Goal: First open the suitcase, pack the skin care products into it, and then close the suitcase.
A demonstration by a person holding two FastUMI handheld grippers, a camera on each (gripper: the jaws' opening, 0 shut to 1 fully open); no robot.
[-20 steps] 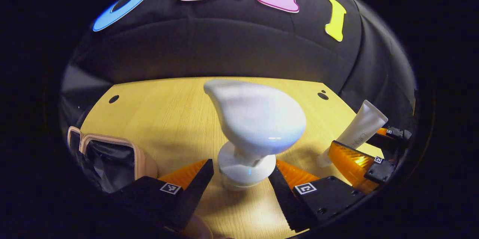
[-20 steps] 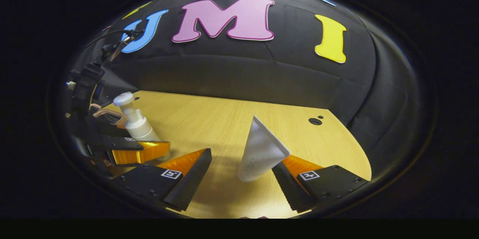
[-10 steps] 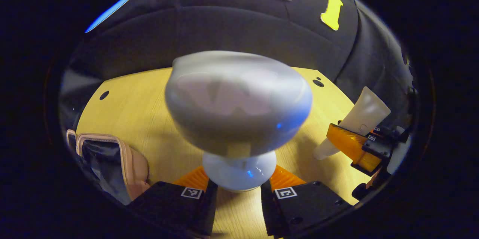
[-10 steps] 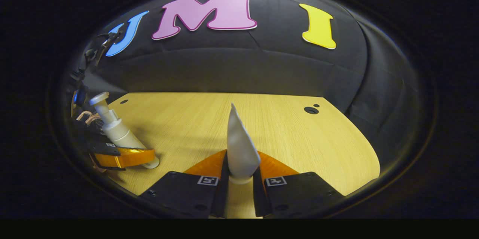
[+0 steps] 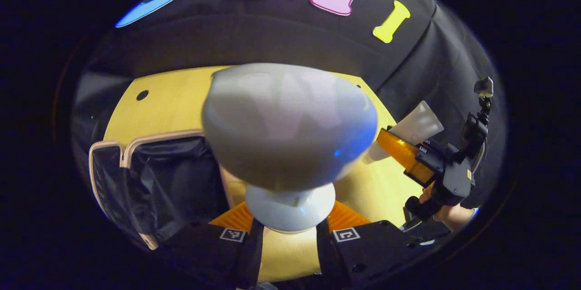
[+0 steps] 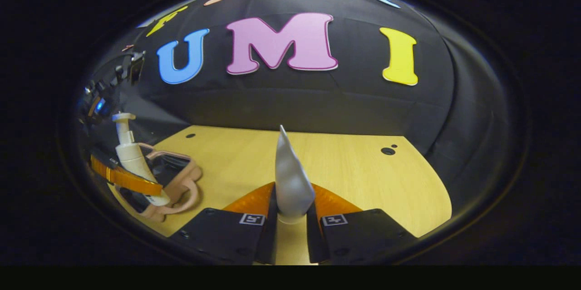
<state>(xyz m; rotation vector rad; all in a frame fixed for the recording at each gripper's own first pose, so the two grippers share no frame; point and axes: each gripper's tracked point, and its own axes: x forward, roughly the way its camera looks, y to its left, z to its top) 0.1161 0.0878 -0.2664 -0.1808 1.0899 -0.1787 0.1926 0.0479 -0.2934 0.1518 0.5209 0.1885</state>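
With each hand-held gripper pinching its item, lower your left one's pump bottle upright into the open suitcase before the tube.

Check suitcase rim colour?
Pale pink rim on the suitcase, dark lining inside; clearest in the left gripper view.

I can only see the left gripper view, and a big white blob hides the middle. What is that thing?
Observer: The right gripper view shows it from the side. It is a white pump bottle, and your blob is its pump head.
Operator: Is it in the suitcase?
Observer: The left gripper holds it roughly upright, with its base by the rim of the open suitcase. I can't tell if it's over the opening.
Operator: And the tube?
Observer: Up close, the right gripper has both fingers pressed on the tube near its lower end, flat end up.
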